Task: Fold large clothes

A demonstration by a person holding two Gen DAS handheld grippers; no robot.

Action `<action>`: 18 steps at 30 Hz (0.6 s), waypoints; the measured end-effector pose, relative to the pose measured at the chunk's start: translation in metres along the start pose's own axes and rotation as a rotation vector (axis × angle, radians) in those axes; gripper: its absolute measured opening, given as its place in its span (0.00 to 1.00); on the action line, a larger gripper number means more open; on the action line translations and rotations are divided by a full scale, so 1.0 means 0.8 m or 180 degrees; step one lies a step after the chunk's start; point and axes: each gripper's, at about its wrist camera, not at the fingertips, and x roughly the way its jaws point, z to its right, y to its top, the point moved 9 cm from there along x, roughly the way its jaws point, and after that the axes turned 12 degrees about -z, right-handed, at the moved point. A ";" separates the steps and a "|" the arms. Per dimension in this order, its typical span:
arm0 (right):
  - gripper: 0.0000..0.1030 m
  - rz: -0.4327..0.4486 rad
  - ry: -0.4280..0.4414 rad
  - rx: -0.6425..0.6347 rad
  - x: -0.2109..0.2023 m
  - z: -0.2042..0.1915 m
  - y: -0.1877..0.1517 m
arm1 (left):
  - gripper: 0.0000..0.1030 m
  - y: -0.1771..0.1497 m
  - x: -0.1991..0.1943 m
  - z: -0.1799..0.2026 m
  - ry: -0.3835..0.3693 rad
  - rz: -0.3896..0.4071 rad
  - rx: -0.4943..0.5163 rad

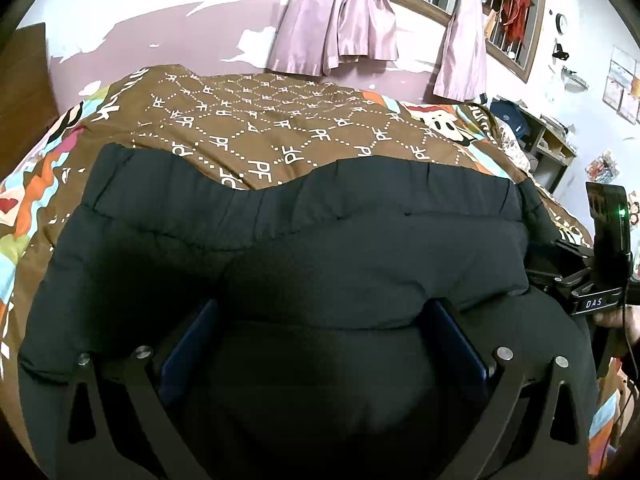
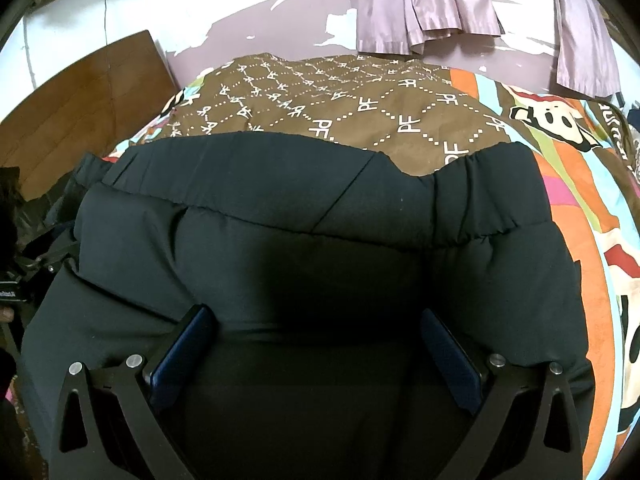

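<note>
A black padded jacket [image 1: 320, 232] with an elastic hem lies spread on the bed and fills the lower part of both views [image 2: 320, 208]. My left gripper [image 1: 322, 308] hovers open over its left part, blue pads [image 1: 188, 344] wide apart and nothing pinched between them. My right gripper [image 2: 314, 312] stands open the same way over the right part, its blue pads [image 2: 448, 360] spread above the fabric. The right gripper's body [image 1: 600, 272] shows at the right edge of the left wrist view. The left gripper's body [image 2: 16, 280] sits at the left edge of the right wrist view.
A brown bedcover [image 1: 280, 120] with white letter print and colourful cartoon borders [image 2: 568, 168] lies under the jacket. Pink curtains [image 1: 340, 20] hang on the far wall. A wooden board [image 2: 88, 104] stands at the left, a shelf unit [image 1: 548, 140] at the right.
</note>
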 end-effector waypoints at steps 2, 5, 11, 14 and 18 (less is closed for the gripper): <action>1.00 0.0064 0.0031 0.0009 -0.005 0.000 -0.001 | 0.99 0.000 -0.001 0.001 -0.0014 0.0021 0.0004; 1.00 0.0286 0.0111 0.0043 -0.022 0.000 -0.008 | 0.99 -0.002 -0.006 0.002 -0.0079 0.0104 0.0012; 1.00 0.0743 -0.0126 0.0232 -0.068 0.011 -0.032 | 0.99 -0.006 -0.022 0.008 -0.0144 0.0319 0.0062; 1.00 0.0888 -0.0313 0.0316 -0.086 0.017 -0.039 | 0.99 -0.005 -0.027 0.008 -0.0142 0.0358 0.0045; 1.00 0.1017 -0.0490 0.0503 -0.104 0.037 -0.042 | 0.99 -0.001 -0.059 0.002 0.0010 0.0615 -0.0074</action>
